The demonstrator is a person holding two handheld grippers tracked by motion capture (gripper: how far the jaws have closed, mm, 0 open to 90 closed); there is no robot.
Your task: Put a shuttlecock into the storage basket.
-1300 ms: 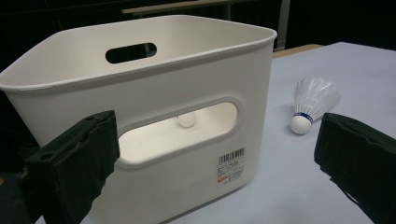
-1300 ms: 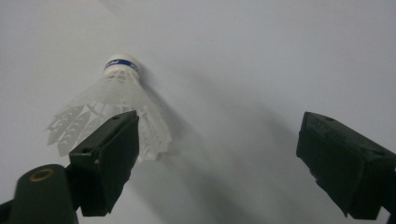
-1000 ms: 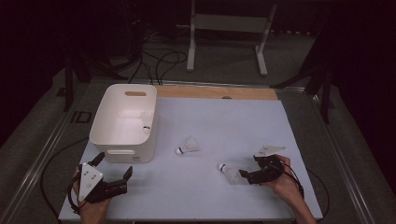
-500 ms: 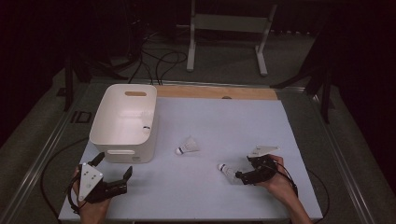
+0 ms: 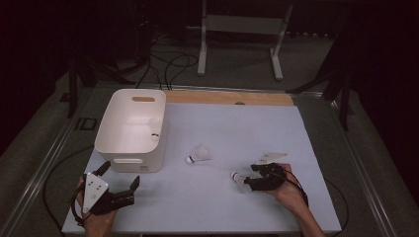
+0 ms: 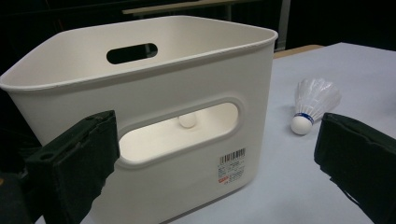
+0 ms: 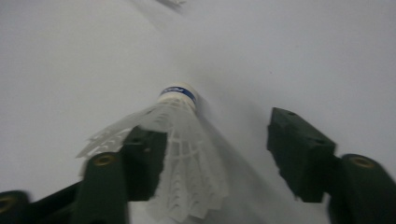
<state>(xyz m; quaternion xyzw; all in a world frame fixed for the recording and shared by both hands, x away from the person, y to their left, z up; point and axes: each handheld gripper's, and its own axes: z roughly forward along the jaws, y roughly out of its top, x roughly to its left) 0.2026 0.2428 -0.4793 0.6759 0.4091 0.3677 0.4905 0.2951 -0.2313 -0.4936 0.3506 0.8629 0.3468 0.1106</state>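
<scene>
A white feather shuttlecock point(image 5: 240, 178) point(image 7: 182, 140) lies on the pale table point(image 5: 222, 212) at the front right, cork pointing left. My right gripper point(image 5: 249, 177) point(image 7: 219, 135) straddles it. Its jaws have just been closing: one pad touches the feathers, and a gap remains at the other pad. A second shuttlecock point(image 5: 197, 154) point(image 6: 313, 105) lies mid-table. My left gripper point(image 5: 120, 174) point(image 6: 217, 140) rests open at the front left, facing the white bin point(image 5: 129, 157) point(image 6: 187, 70). Through the bin's handle slot I see another shuttlecock cork point(image 6: 187, 120).
The bin stands at the left of the table, with a wooden strip point(image 5: 227, 98) along the far edge. A white stand point(image 5: 242, 24), cables and dark floor lie beyond the table.
My right gripper has slid left over the near shuttlecock, and its jaws now stand narrower around it. The left gripper, the bin and the middle shuttlecock have stayed put.
</scene>
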